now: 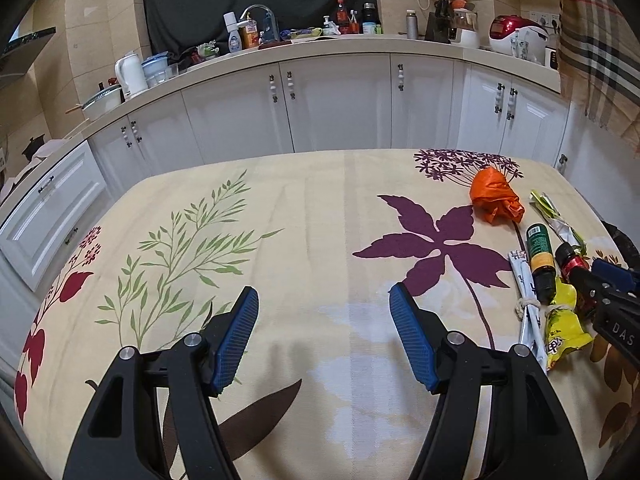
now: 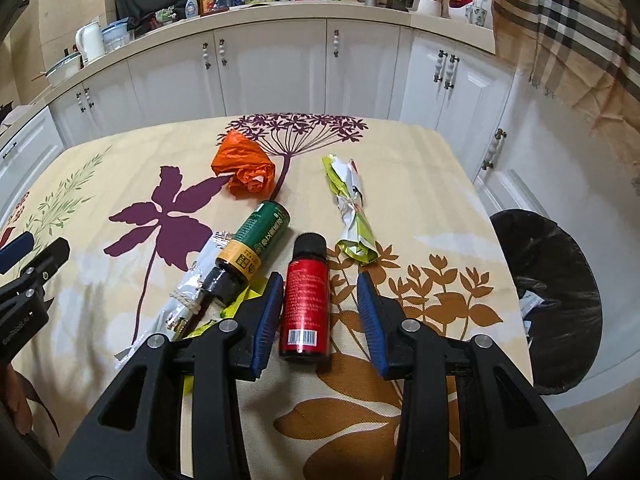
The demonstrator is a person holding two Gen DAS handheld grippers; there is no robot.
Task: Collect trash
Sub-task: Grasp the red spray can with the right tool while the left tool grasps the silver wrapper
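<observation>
Red bottle: a small red plastic bottle with a black cap (image 2: 305, 300) lies on its side on the floral-cloth worktop (image 2: 420, 184), cap toward 12 o'clock, barcode end toward 6 o'clock.
Right gripper: the right gripper (image 2: 320, 316) straddles the bottle with jaws released; the left pad looks just beside or touching the label, the right pad stands apart from it.
Left gripper: the left gripper (image 1: 322, 336) hangs over bare cloth with jaws released and nothing between them.
Neighbours: a green bottle with a yellow band and black cap (image 2: 250, 252) lies at 10 o'clock from the red one, resting against a white foil wrapper tied with string (image 2: 188, 288); a yellow snack packet (image 2: 236, 304) sits partly under the left pad.
Farther trash: a crumpled orange plastic bag (image 2: 244, 170) at 11 o'clock, a rolled green-and-white wrapper (image 2: 352, 208) at 1 o'clock.
Bin: a black-lined waste bin (image 2: 560, 300) stands off the worktop's edge at 3 o'clock.
Handling: the bottle is probably light and rigid, with a smooth round body that could roll or slip.
Hold: closing across the middle of the label seems soundest, keeping the yellow packet out of the pinch.
</observation>
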